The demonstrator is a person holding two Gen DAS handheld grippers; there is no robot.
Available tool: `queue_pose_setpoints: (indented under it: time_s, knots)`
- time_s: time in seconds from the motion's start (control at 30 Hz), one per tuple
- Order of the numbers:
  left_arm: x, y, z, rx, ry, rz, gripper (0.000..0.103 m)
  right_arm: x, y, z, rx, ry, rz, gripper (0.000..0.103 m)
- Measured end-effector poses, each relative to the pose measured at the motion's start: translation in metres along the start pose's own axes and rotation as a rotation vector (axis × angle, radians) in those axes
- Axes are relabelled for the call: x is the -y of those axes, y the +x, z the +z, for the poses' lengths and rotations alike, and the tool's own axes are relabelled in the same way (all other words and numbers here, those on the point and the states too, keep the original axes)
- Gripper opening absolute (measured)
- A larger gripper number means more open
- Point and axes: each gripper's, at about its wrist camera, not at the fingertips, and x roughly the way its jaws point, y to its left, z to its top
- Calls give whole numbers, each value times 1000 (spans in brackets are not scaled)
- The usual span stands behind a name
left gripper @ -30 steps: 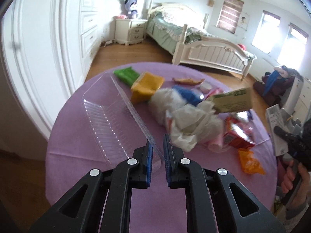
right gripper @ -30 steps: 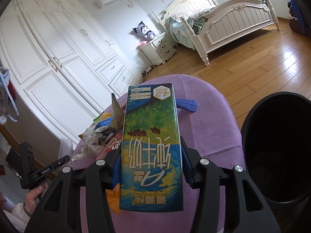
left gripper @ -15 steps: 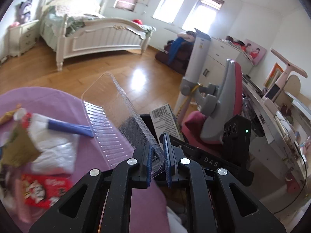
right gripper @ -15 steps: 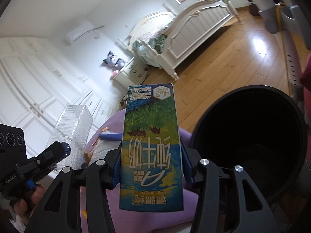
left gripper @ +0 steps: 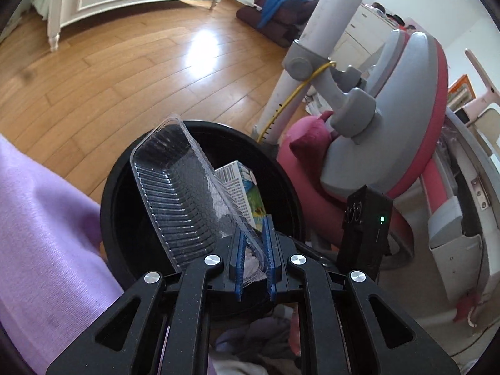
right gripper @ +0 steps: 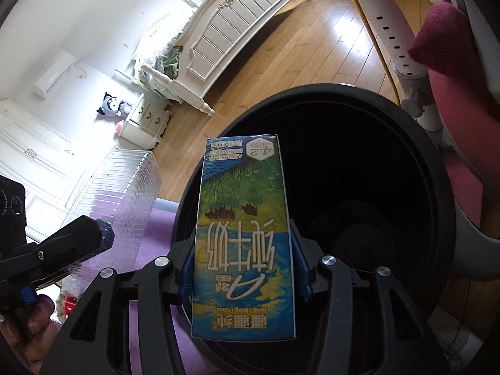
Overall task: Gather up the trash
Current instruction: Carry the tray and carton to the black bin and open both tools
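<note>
Tray (left gripper: pixel 175 193), clear plastic, is pinched by its rim between the closed jaws of the left gripper (left gripper: pixel 253 261) and extends forward of them, tilted over the mouth of the black bin (left gripper: pixel 118 168). Carton (right gripper: pixel 243 237) is clamped across its width between the jaws of the right gripper (right gripper: pixel 243 268); it projects ahead of them, directly above the bin opening. Purple tablecloth (left gripper: pixel 40 234) lies left of the left jaws.
</note>
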Motion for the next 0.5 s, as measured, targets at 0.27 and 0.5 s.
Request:
queue_pose_setpoints:
  time_s: [0.27,0.5]
  knots:
    - [-10,26,8,-101,-46,23,12,7,16,-4,-38,6,-49,50]
    - [-14,27,6,-103,-44,19,12,6,10,-2,-31,-12,-82,52]
